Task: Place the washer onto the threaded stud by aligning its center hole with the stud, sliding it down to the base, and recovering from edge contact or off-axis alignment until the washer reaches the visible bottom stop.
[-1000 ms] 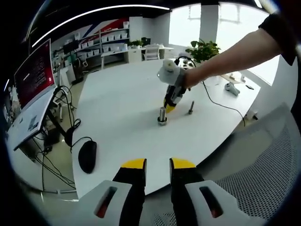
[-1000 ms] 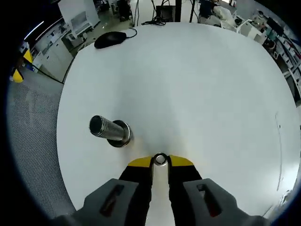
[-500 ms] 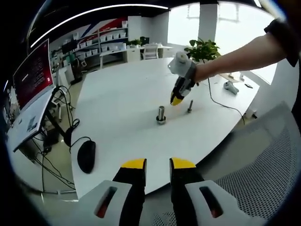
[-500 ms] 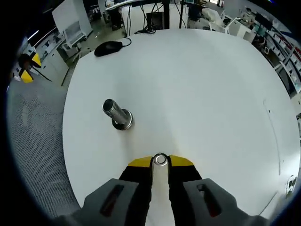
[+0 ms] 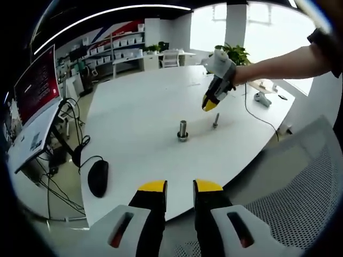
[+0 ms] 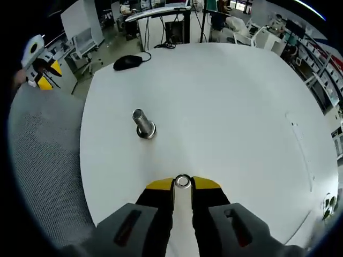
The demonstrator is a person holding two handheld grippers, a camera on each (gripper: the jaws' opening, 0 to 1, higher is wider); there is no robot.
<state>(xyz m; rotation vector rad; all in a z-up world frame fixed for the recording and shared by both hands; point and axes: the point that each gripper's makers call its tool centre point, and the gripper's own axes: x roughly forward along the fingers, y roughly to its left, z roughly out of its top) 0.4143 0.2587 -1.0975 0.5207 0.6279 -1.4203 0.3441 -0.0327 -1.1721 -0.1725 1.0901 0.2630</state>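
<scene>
The threaded stud stands upright on its round base on the white round table. In the right gripper view the stud lies ahead and to the left. The small metal washer is pinched flat between the yellow tips of my right gripper. That right gripper hangs in the air above and to the right of the stud, well apart from it. My left gripper stays off the table's near edge, jaws slightly apart with nothing between them. It shows as a small shape at the far left.
A second smaller bolt stands right of the stud. A black mouse with its cable lies near the left table edge. A white device with a cord sits at the far right. A mesh chair is beside the table.
My right gripper has lifted up and away from the stud, still holding the washer; the stud looks smaller and farther in its view. The left gripper has held still.
</scene>
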